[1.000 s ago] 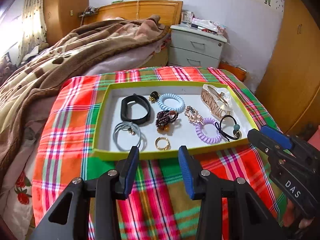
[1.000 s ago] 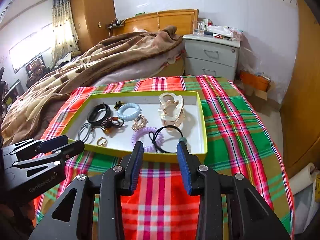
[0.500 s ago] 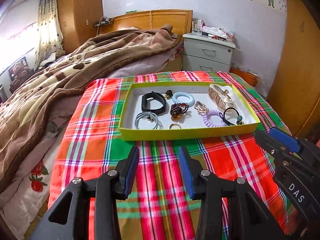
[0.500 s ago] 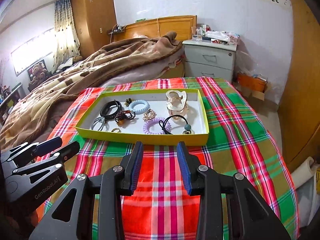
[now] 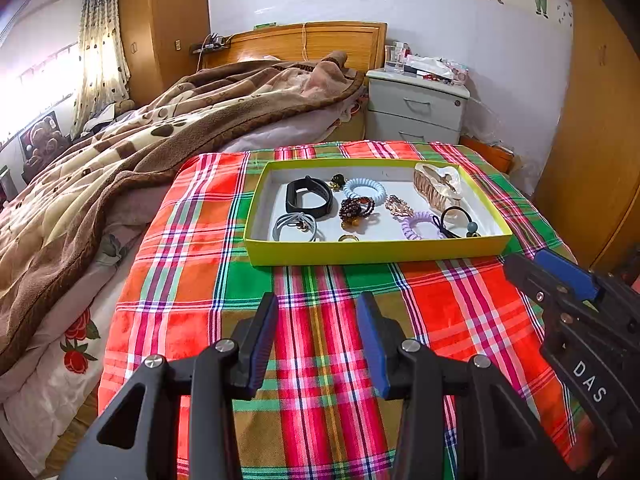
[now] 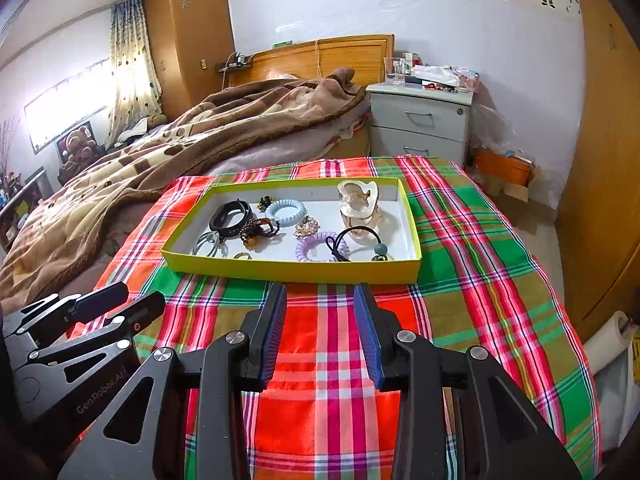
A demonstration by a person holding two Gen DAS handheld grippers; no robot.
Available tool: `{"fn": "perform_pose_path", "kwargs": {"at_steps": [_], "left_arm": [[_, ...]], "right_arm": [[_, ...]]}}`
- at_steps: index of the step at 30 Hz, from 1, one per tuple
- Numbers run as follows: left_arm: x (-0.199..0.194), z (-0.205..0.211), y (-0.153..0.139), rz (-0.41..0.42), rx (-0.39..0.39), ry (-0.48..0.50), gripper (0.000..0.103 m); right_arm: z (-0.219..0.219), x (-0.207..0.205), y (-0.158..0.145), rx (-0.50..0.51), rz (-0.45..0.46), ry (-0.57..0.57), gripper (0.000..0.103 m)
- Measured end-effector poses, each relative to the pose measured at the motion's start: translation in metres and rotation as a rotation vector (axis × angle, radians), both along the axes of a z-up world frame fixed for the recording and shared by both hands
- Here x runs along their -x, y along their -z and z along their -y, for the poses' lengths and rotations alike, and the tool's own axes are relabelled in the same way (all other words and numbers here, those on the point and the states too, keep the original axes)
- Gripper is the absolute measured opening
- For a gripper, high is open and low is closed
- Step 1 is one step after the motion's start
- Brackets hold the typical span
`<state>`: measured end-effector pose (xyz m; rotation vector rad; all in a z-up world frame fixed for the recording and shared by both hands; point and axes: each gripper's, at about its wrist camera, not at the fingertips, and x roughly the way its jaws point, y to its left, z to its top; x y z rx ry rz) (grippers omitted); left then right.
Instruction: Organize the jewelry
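Observation:
A yellow-green tray (image 5: 372, 251) (image 6: 288, 270) lies on the plaid cloth and holds jewelry: a black band (image 5: 309, 200), a blue coil tie (image 5: 365, 189), a purple coil tie (image 5: 416, 226), a dark bead bracelet (image 5: 356, 208), a grey tie (image 5: 295, 227), a gold ring (image 5: 349, 237), a gold brooch (image 5: 399, 205), a large hair claw (image 5: 438, 186) and a black tie with a bead (image 5: 456, 224). My left gripper (image 5: 316, 340) is open and empty, well short of the tray. My right gripper (image 6: 320, 332) is open and empty, just short of the tray's near wall.
The plaid cloth (image 5: 320, 320) covers the foot of a bed. A brown blanket (image 5: 120, 152) is heaped at the left. A grey nightstand (image 5: 416, 108) stands behind the tray. A wooden wardrobe (image 5: 592, 140) is at the right.
Both grippers have drawn back from the tray and risen, so the tray looks smaller and farther. Both stay open and empty. The jewelry has not moved.

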<state>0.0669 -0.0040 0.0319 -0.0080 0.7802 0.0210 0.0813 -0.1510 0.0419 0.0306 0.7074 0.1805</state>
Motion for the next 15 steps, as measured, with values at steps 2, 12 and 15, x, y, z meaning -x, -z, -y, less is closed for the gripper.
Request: {"fn": "perform_pose_path", "kwargs": {"at_steps": [2,12,15], "left_arm": [[0.0003,-0.0006,0.0000,-0.001,0.004,0.001,0.042],[0.0012,-0.0026,0.0009,-0.005,0.014,-0.002,0.042],[0.0009,-0.0020,0.0007,-0.007,0.017,-0.003,0.042]], "right_arm": [[-0.0002,0.0003,0.0004,0.000,-0.002,0.000,0.036],[-0.0016,0.0011,0.0012,0.003,-0.002,-0.003,0.036],[-0.0017,0.0010,0.0012,0.002,-0.002,-0.003,0.036]]}}
